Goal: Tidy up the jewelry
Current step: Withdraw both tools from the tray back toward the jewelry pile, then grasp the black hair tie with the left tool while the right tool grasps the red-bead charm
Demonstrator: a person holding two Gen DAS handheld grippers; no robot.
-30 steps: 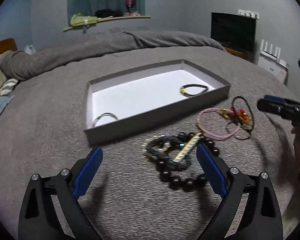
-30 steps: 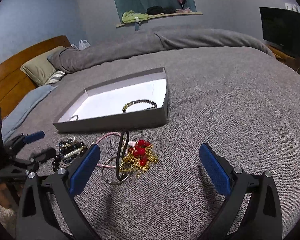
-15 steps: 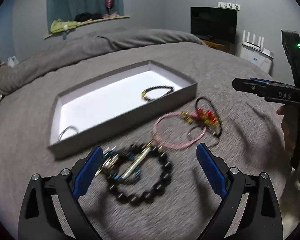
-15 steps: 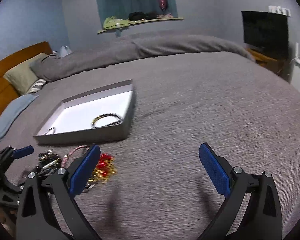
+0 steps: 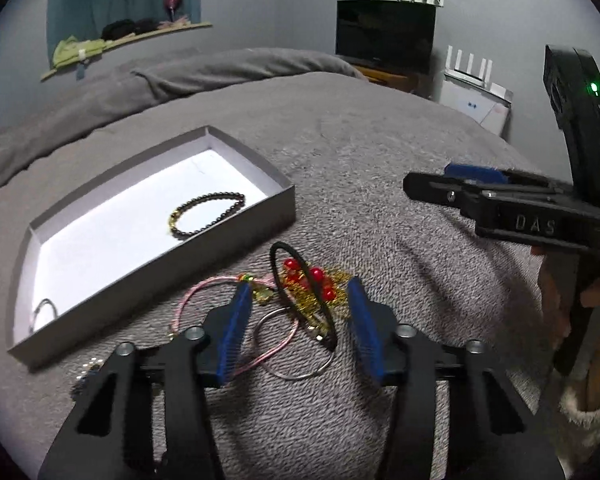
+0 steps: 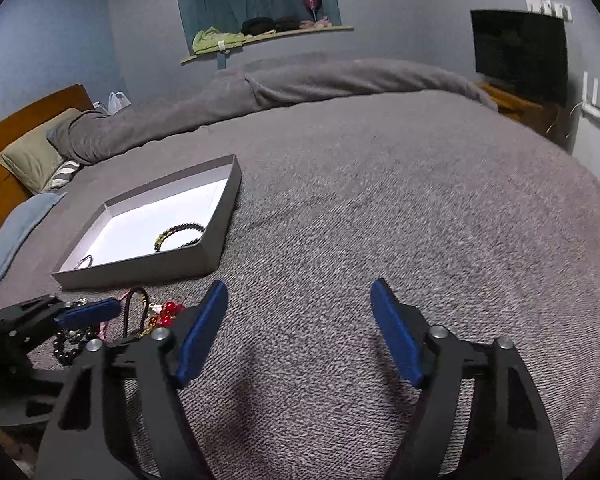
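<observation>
**Left gripper poised over the jewelry heap beside the box**

A shallow grey box (image 5: 204,258) with a white floor is set on the grey blanket (image 5: 380,152). Inside the box, a dark beaded bracelet (image 5: 208,220) is laid near its right end, and a thin silver ring (image 5: 44,310) is seen at its left end. Just in front of the box's near wall, a tangle of jewelry is spread: a pink cord loop (image 5: 220,292), a black band (image 5: 300,292) standing on edge, a red-and-gold beaded piece (image 5: 314,284) and a thin metal hoop (image 5: 296,344).

The left gripper (image 5: 296,320) is held over this tangle; its jaws have just been closing and are seen partly spread, with the black band and the red-and-gold piece between the blue pads, not yet pressed.

The right gripper (image 6: 298,328) is held to the right of the box, over bare blanket; its jaws have also just been closing, are seen well apart, and nothing is between them.
</observation>
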